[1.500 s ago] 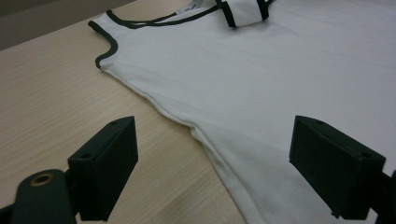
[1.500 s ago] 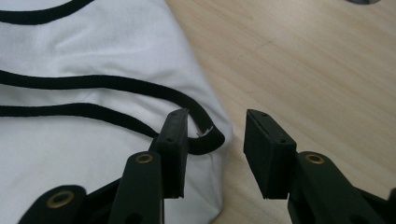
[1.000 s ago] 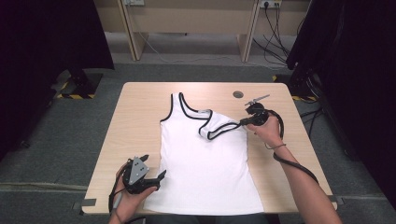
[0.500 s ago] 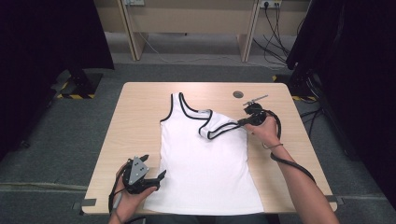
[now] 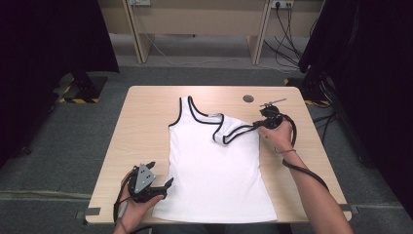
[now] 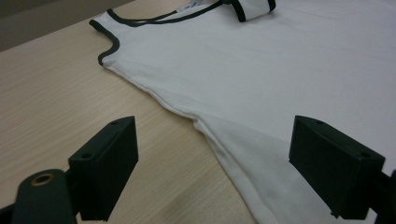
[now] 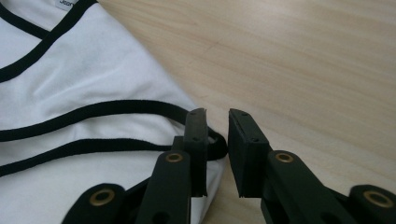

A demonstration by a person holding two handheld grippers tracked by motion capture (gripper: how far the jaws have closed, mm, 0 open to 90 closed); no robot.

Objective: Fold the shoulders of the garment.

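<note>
A white tank top (image 5: pixel 214 165) with black trim lies flat on the wooden table (image 5: pixel 146 126), hem toward the person, neckline toward the far edge. Its right shoulder strap (image 5: pixel 234 132) is folded inward over the chest, forming a loop of black binding on the white cloth.

In the high view, the right gripper (image 5: pixel 258 125) sits at the tank top's right armhole, touching the outer end of that folded strap, with the hand (image 5: pixel 278 139) behind it. The right gripper view adds what the high view cannot resolve: the 2 jaws stand close together with a narrow gap between them, and the black binding of the strap (image 7: pixel 140 109) curls up against the outer face of one jaw rather than between the pair, so the jaws are nearly closed on nothing that I can see (whether any cloth is pinched lower down is hidden by the jaw).

The left gripper (image 5: pixel 158 187) rests at the tank top's lower left corner, just beside the hem. The left gripper view shows its jaws spread wide apart, one over bare table, the other over white fabric, with the side seam (image 6: pixel 187 112) running between them; the high view is too coarse to show this spread clearly

A small round grommet (image 5: pixel 248 98) sits in the table beyond the tank top's right shoulder
</note>
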